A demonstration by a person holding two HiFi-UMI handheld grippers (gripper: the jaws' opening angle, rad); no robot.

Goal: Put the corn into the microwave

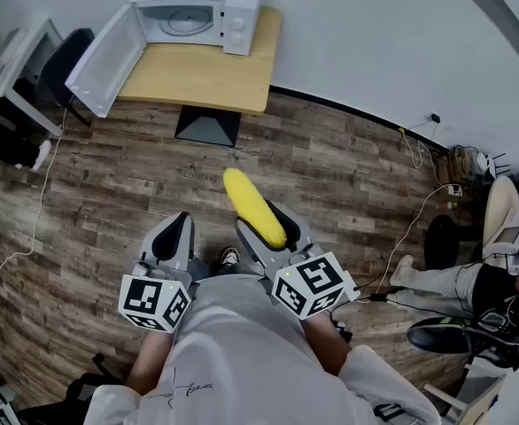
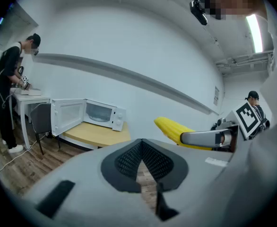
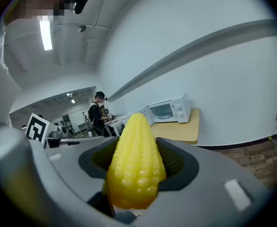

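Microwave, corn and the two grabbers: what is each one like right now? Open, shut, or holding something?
microwave: door swung wide open.
corn: held in the air, not yet in the microwave.
right gripper: shut on the corn.
left gripper: jaws together, holding nothing.

Right claw (image 1: pixel 261 220) closed on a yellow corn (image 1: pixel 253 207) — cob lying along the jaws, tip toward the white microwave (image 1: pixel 208 11), which sits well apart on a light wooden worktop (image 1: pixel 202 80) with its door (image 1: pixel 107 60) swung wide to the left. Left claw (image 1: pixel 178 224) just beside, jaws together, nothing in them. Plank floor (image 1: pixel 109 184) below — a seated person's legs (image 1: pixel 441 280) at the right edge.
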